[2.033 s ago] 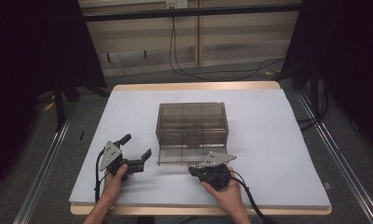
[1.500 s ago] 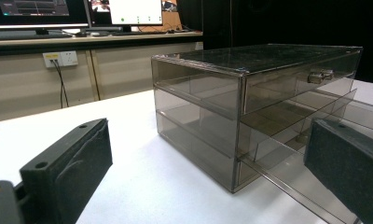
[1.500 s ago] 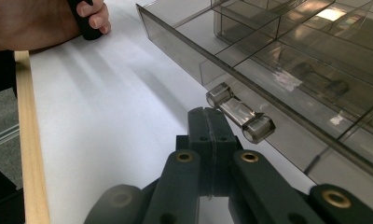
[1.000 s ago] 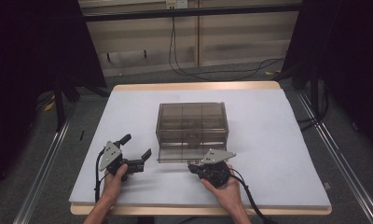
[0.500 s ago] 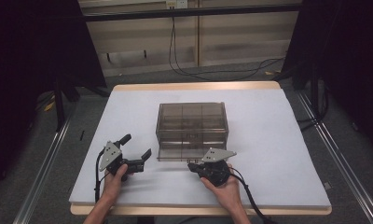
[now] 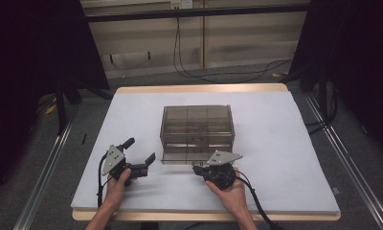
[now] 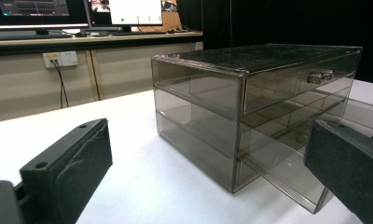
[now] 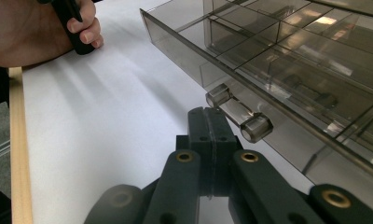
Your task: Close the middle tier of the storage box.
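Observation:
A smoky clear drawer box (image 6: 197, 127) stands in the middle of the white table (image 6: 285, 158). Its bottom drawer (image 6: 180, 158) is pulled out a little toward me. My right gripper (image 6: 197, 169) lies just in front of that drawer, shut with nothing between its jaws. In the right gripper view the shut right gripper (image 8: 211, 116) has its tips right beside the drawer's clear bar handle (image 8: 238, 114), not around it. To the left of the box my left gripper (image 6: 140, 149) rests open and empty. The left gripper (image 7: 208, 140) looks at the box (image 7: 250, 93) from its corner.
The table's wooden front edge (image 6: 180, 215) lies close under both hands. Metal rails (image 6: 43, 167) run along both sides of the table, and cables (image 6: 189, 67) lie on the floor behind it. A hand (image 8: 35, 28) holding the left gripper's handle shows in the right gripper view.

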`<state>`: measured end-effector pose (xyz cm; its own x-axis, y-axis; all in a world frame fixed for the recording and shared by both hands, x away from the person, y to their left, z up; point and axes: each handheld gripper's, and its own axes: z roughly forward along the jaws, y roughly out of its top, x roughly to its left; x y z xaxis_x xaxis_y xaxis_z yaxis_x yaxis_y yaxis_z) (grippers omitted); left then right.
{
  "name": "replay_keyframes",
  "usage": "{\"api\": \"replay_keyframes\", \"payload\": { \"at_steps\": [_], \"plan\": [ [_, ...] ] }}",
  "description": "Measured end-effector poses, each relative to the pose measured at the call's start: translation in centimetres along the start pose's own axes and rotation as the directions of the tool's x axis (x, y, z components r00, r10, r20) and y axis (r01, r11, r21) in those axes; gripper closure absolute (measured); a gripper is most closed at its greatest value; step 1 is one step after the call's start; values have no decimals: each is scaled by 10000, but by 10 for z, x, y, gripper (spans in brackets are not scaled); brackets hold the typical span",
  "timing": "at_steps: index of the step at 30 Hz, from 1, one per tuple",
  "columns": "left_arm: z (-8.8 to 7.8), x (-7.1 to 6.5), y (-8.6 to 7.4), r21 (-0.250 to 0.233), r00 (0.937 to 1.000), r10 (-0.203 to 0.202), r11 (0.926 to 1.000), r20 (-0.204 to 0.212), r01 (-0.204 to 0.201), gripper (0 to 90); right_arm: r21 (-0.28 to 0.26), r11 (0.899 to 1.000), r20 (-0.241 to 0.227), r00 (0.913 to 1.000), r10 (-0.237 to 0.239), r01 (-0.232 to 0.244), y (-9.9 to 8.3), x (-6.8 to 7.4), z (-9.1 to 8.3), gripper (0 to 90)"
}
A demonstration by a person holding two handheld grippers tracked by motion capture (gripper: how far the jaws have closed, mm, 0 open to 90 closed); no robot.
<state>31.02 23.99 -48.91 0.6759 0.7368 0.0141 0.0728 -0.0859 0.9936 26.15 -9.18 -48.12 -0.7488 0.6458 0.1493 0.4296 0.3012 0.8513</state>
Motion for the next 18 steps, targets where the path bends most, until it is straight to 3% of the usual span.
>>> {"api": "replay_keyframes", "payload": {
  "at_steps": [18],
  "plan": [
    [0, 0, 0, -12, 10000, -53, 10000, -8, 53, 9, -43, 10000, 73, 9999, 70, -70, 3, -4, 2, 900]
  ]
}}
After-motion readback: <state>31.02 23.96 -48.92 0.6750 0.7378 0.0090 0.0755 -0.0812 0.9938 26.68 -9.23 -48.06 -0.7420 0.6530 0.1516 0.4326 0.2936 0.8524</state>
